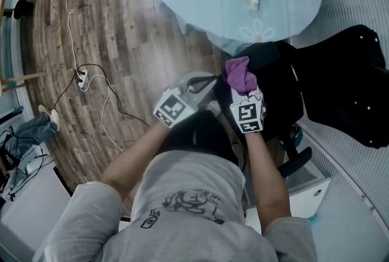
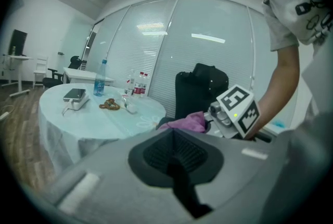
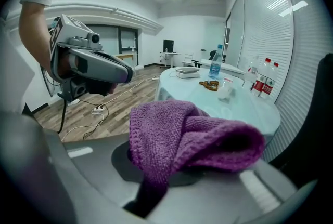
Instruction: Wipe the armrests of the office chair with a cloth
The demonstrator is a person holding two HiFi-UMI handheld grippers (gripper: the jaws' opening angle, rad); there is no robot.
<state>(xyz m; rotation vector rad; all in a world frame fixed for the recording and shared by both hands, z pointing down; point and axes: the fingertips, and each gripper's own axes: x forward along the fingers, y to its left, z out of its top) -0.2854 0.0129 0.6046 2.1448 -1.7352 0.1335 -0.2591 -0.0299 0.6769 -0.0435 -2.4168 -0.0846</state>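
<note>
R tongs (image 1: 243,92) pinch the purple cloth (image 3: 192,134), which is bunched over both jaws. L tongs (image 2: 176,159) are pressed together w/ nothing btwn them, just beside the R pair. Both hang at the near edge of the office chair (image 1: 279,81), cloth over its black seat side; can't tell if it touches. Round table (image 1: 285,5) sits just beyond the chair. I'd say I'm bringing the cloth in and wiping hasn't begun. Next: find an armrest (can't pick one out for sure), press cloth flat on it, keep the pinch firm, drag along the pad.
</note>
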